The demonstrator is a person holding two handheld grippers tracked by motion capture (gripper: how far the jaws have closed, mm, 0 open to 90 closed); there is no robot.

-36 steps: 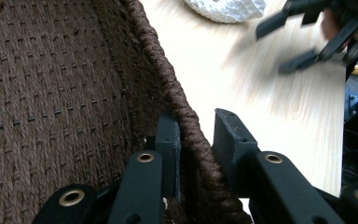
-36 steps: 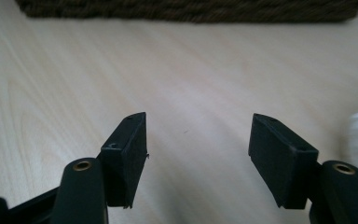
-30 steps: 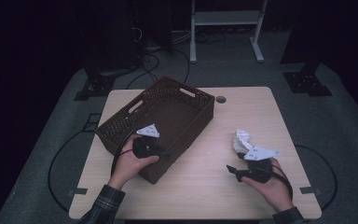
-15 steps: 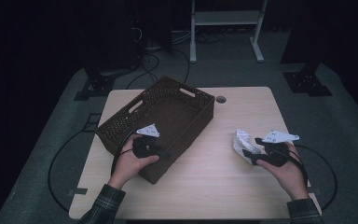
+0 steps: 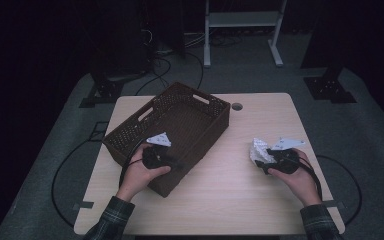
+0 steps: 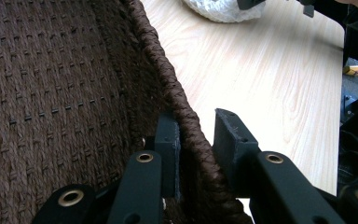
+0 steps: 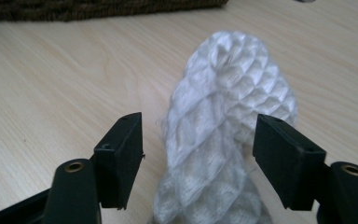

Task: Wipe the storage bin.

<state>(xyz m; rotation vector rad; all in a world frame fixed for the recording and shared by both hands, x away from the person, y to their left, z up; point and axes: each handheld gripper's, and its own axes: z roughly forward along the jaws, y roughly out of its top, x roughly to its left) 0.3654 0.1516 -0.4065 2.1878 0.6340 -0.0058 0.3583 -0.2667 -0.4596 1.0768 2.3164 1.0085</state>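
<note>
A dark brown woven basket (image 5: pixel 200 145) stands on the left half of the wooden table (image 5: pixel 230 200). My left gripper (image 5: pixel 175 163) is shut on its near right rim; in the left gripper view the jaws (image 6: pixel 196 123) pinch the braided rim (image 6: pixel 186 116), one pad inside and one outside. A crumpled white cloth with a diamond weave (image 5: pixel 258 149) lies on the right half. My right gripper (image 5: pixel 264 163) points left at it. In the right gripper view the cloth (image 7: pixel 233 79) lies between the open jaws (image 7: pixel 198 126), which have just been closing, with a gap at each pad.
Bare tabletop runs between the basket and the cloth and along the near edge. A round cable hole (image 5: pixel 237 106) sits near the far edge. Beyond the table stand a white frame (image 5: pixel 240 20), dark stand feet (image 5: pixel 330 90) and floor cables.
My right hand has moved away from the near edge and a little right, turning its gripper left so the jaws now straddle the white cloth. The left hand and the basket have stayed put.
</note>
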